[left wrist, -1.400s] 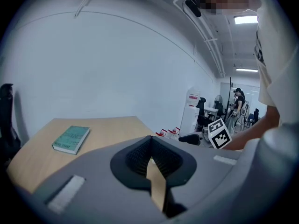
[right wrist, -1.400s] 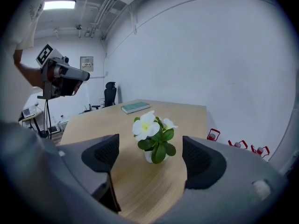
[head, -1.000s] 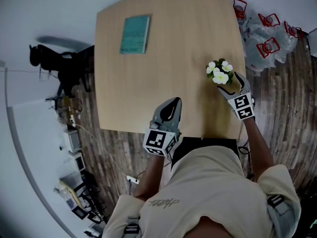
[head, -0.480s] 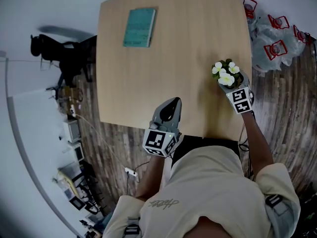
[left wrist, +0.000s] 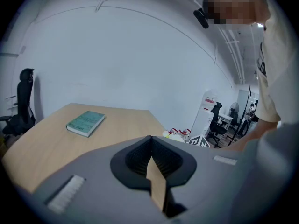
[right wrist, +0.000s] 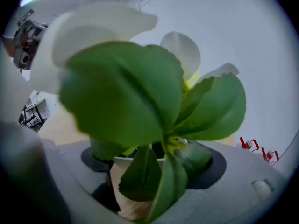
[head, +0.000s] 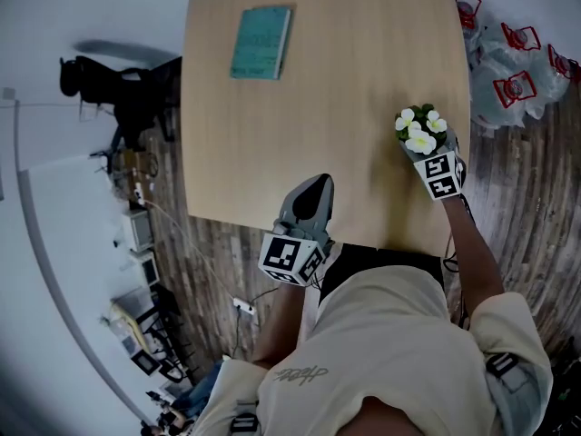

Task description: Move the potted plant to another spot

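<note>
Wooden table (head: 272,143) fills the upper head view, teal book (head: 260,42) upper left | I have the potted plant (head: 419,133) at the table's right edge, its white pot pinched between my right gripper's (right wrist: 148,174) jaws, leaves overhanging them | left gripper (head: 313,191) lower centre, jaws pressed together, empty

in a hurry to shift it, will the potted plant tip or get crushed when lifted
Probably top-heavy: the potted plant carries broad leaves and flowers above a small white pot, so quick swings could tilt it. The leaves look soft and should bend, not snap. The right gripper holds the pot, which seems rigid.
</note>
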`<state>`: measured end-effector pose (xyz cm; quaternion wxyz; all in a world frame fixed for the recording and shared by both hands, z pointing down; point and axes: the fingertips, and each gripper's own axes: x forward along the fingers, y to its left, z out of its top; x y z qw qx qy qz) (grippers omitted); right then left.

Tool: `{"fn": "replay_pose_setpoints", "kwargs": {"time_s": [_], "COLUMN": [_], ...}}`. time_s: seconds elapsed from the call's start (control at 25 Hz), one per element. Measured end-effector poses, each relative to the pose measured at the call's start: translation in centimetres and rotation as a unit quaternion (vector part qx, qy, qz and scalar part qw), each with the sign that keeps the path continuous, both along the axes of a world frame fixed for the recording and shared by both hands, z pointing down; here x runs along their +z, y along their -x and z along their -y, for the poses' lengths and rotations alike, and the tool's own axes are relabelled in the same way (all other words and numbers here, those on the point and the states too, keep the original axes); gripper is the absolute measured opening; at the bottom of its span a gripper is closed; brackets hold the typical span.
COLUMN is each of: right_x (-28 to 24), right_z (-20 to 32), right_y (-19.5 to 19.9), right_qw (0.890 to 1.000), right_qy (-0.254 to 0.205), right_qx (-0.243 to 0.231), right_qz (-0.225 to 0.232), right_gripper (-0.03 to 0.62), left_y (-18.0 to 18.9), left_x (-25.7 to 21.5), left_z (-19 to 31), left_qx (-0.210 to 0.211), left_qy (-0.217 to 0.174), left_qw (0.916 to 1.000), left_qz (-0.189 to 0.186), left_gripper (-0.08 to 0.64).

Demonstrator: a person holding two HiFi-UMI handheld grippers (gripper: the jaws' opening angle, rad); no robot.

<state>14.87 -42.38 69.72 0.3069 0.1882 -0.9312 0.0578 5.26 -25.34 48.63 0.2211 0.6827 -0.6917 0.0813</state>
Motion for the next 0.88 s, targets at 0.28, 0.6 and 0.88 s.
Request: {"fn": "replay_pose_setpoints", "kwargs": {"time_s": [0.28,0.6,0.88], "right_x": [0.4,0.6,-1.3], "right_z": [-0.1,-0.2,-1.0], "right_y": [0.1,0.2,-0.3], "right_qw": [1.0,1.0,1.0], "right_qy": [-0.005,-0.004,-0.011], "right_qx": [-0.002,-0.01,-0.01], "right_qz": [-0.006,-0.004,0.016], "right_gripper": [0.341,0.337,0.337], "left_y": [0.5,-0.3,-0.6], "left_x": [-0.3,-0.7,-0.3], "left_z": [-1.0,-0.7,-1.5], "left_qx": [-0.004,0.007,0.018], "left_qy": [0.009,0.007,0.01], "left_qw": [0.9998,0.9996,0.9995], "left_qz": [0.018,0.027,0.024], "left_gripper": [0.015,0.015,0.015]}}
